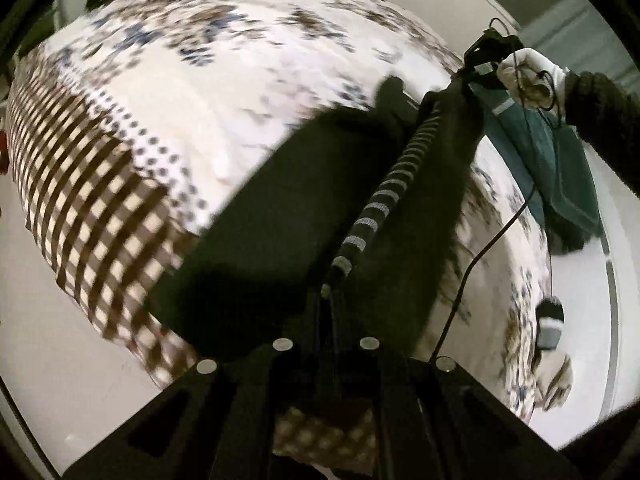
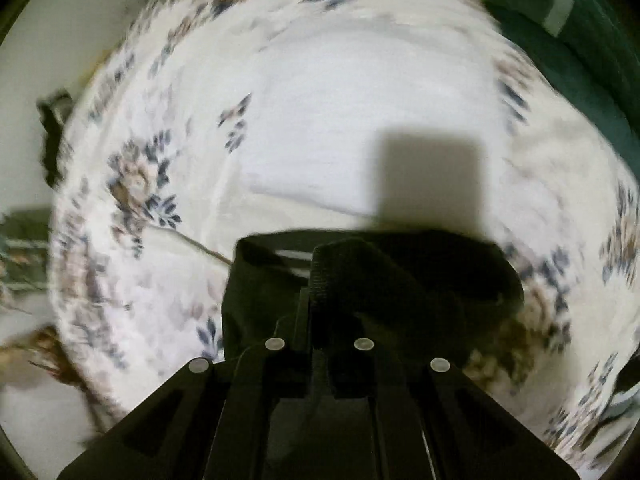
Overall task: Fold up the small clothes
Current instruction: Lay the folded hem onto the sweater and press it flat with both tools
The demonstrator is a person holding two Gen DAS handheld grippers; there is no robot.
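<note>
Overhead, the left gripper [image 1: 329,300] angles steeply down, jaws clamped on one end of a black knit garment with a grey-striped edge [image 1: 280,216], stretched above the white floral bedsheet [image 1: 224,92]. At the far end, the right gripper [image 1: 478,65], in a white-gloved hand [image 1: 530,76], points straight down, pinching the same garment.

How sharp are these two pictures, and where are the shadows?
Left wrist view: the floral bedspread smears with motion blur; the dark garment shows little detail. Right wrist view: edges streak, the centre is sharper, and a boxy shadow falls on the sheet.
</note>
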